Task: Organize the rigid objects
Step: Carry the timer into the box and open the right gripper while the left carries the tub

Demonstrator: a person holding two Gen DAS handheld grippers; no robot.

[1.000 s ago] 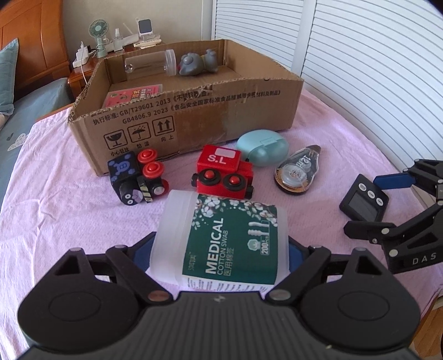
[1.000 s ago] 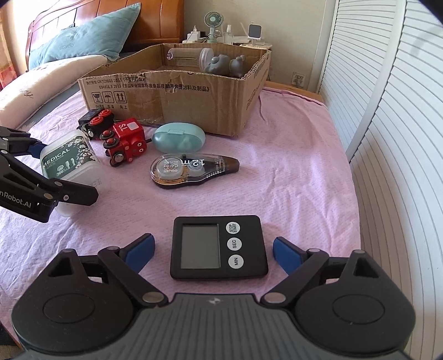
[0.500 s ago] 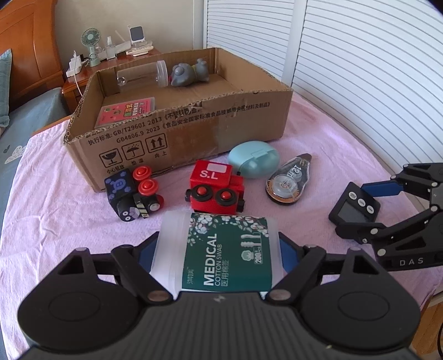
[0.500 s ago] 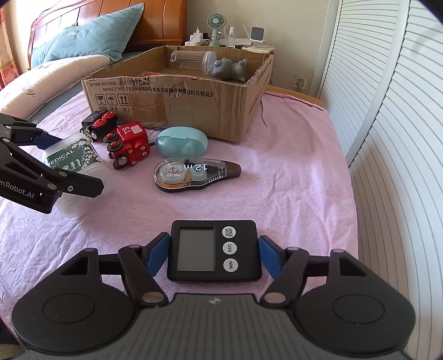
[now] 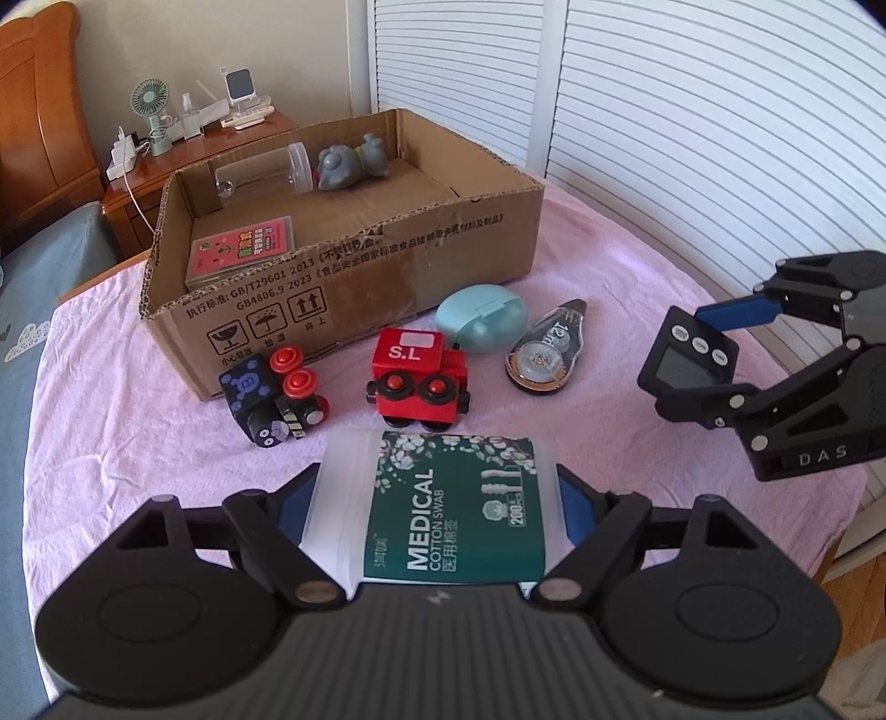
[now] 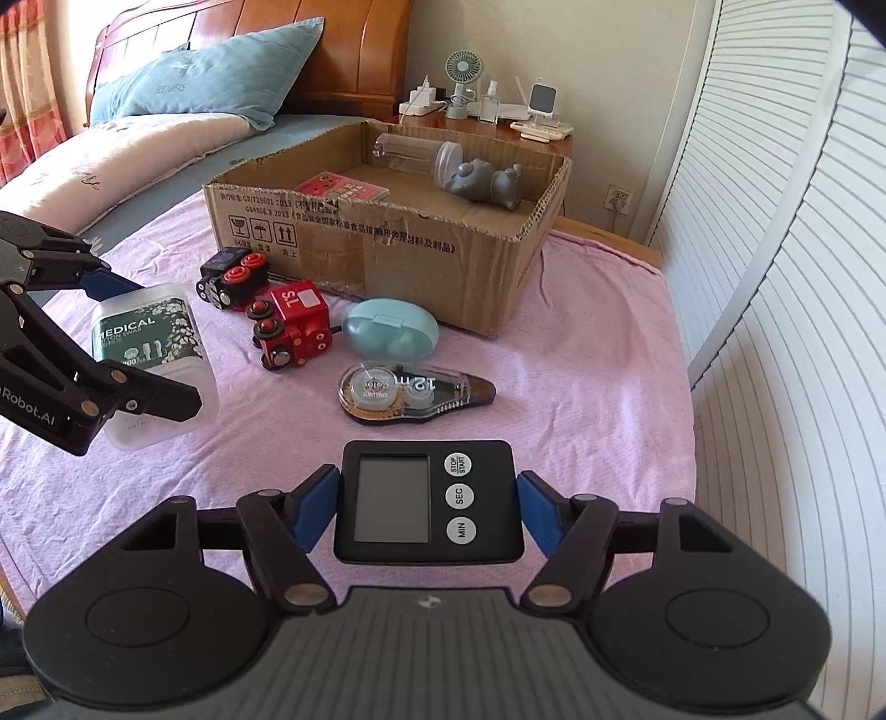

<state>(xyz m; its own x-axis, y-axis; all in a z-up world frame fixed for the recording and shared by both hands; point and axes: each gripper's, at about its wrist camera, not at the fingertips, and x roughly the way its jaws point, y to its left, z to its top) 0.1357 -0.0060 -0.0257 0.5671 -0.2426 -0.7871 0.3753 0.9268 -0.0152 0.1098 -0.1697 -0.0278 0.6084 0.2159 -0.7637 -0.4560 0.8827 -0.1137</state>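
My left gripper point(image 5: 432, 504) is shut on a white box of medical cotton swabs point(image 5: 443, 509), its blue pads pressing both sides, and holds it above the pink bedspread point(image 5: 111, 399). My right gripper point(image 6: 429, 507) is shut on a black digital timer point(image 6: 429, 498), also held clear of the cloth. On the bedspread lie a red toy train point(image 5: 418, 376), a dark toy train point(image 5: 271, 393), a teal case point(image 5: 480, 324) and a correction tape point(image 5: 545, 354). Behind them stands an open cardboard box point(image 5: 354, 293) with a clear bottle point(image 5: 260, 177), a grey toy point(image 5: 351, 163) and a pink card pack point(image 5: 241, 249) inside.
A wooden nightstand point(image 5: 249, 133) with a small fan point(image 5: 149, 111) and chargers stands behind the box. White louvred doors point(image 5: 720, 138) run along the right side of the bed. Pillows point(image 6: 194, 77) and a wooden headboard point(image 6: 343, 50) are at the far left.
Both grippers closed their pads onto their objects: the left on the cotton swab box, the right on the timer. Both then rose, lifting the objects off the bedspread.
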